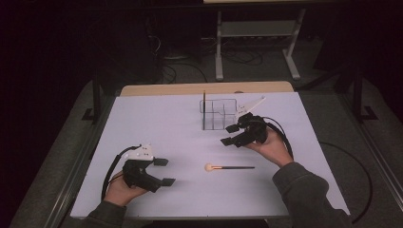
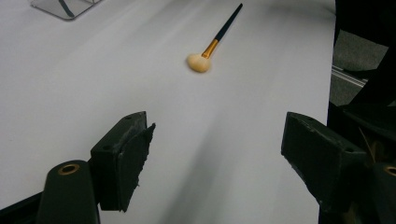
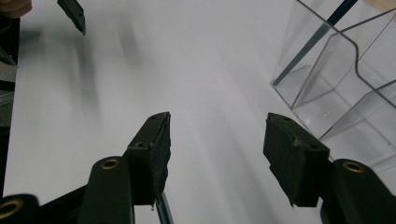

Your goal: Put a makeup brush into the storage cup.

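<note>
A makeup brush [image 1: 228, 167] with a pale tuft, a gold collar and a dark handle lies flat on the white table, between my two hands. The left gripper view has the brush [image 2: 212, 44] ahead, well beyond the jaws. My left gripper [image 1: 165, 171] rests at the front left, open and holding nothing [image 2: 217, 154]. My right gripper [image 1: 228, 135] hovers just right of a clear acrylic organizer [image 1: 218, 114] and is open with nothing between its jaws [image 3: 217, 149]. A thin dark stick [image 1: 204, 102] stands in the organizer's left compartment [image 3: 308, 46].
The white table top [image 1: 157, 128] has a wooden strip [image 1: 204, 88] along its far edge. Beyond it are a metal stand [image 1: 256, 42] and cables on a dark floor. A jaw of the left gripper [image 3: 72, 14] appears far off in the right gripper view.
</note>
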Demonstrator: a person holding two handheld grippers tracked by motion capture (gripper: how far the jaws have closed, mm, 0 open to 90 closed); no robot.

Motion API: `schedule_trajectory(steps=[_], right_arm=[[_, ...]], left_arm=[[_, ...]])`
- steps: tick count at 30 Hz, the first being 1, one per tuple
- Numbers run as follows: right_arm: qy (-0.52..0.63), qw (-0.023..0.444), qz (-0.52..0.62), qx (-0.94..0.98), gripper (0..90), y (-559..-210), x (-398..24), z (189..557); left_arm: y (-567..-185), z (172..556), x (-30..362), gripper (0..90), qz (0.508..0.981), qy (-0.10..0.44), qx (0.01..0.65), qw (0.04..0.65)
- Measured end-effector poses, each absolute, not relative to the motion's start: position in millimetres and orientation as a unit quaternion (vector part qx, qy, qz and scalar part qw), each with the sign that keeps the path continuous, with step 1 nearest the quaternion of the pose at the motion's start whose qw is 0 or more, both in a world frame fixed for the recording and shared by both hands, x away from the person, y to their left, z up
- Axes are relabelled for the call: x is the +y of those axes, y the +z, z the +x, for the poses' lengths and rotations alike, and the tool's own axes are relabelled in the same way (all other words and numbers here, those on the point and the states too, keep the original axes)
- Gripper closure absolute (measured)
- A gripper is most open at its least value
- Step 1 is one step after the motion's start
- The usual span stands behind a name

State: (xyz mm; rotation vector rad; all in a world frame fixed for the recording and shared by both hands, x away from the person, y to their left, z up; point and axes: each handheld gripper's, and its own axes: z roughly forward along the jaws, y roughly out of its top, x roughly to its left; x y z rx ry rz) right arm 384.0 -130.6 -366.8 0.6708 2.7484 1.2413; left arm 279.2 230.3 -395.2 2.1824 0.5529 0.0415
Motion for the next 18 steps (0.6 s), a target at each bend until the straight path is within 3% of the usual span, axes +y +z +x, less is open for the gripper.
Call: schedule_trajectory(steps=[18], right_arm=[[0.39,0.024,0.203,0.898,39.2,-374.7,-133.4,368.9]], left_arm=[[-395.6,278.5,228.8,21.2,0.875,0.019,0.224,0.429]])
